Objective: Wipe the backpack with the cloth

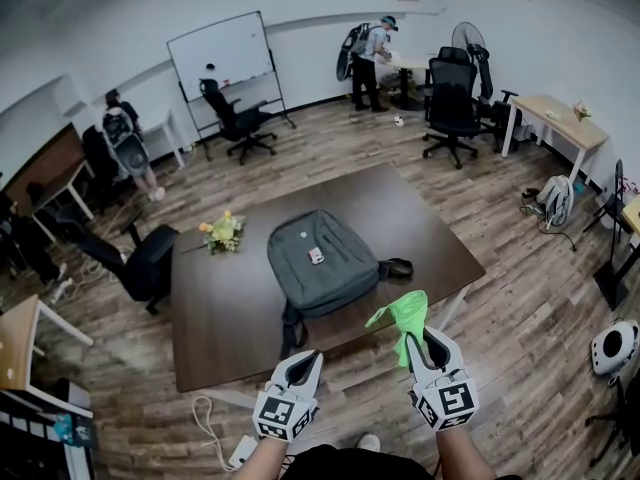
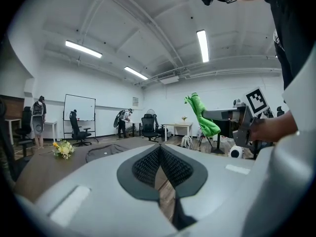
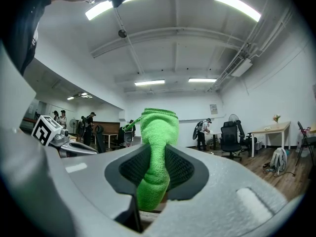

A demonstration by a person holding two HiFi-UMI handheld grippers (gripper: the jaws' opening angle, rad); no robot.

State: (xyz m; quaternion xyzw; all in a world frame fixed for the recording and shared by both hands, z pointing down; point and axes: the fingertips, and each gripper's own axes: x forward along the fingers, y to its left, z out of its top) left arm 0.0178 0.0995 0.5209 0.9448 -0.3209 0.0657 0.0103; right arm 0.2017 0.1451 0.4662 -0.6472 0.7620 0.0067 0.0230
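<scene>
A dark grey backpack (image 1: 320, 261) lies flat in the middle of the brown table (image 1: 220, 318), seen low and far in the left gripper view (image 2: 106, 152). My right gripper (image 1: 417, 342) is shut on a bright green cloth (image 1: 404, 317), which sticks up between its jaws (image 3: 156, 152) and shows to the right in the left gripper view (image 2: 201, 115). It hangs over the table's near right edge, short of the backpack. My left gripper (image 1: 306, 365) is shut with nothing in it (image 2: 159, 154), near the front edge.
A small yellow flower bunch (image 1: 222, 232) sits on the table left of the backpack. Black office chairs (image 1: 140, 263) stand around, with a whiteboard (image 1: 222, 55) and people at the back. A cable and power strip (image 1: 232, 448) lie on the floor by my feet.
</scene>
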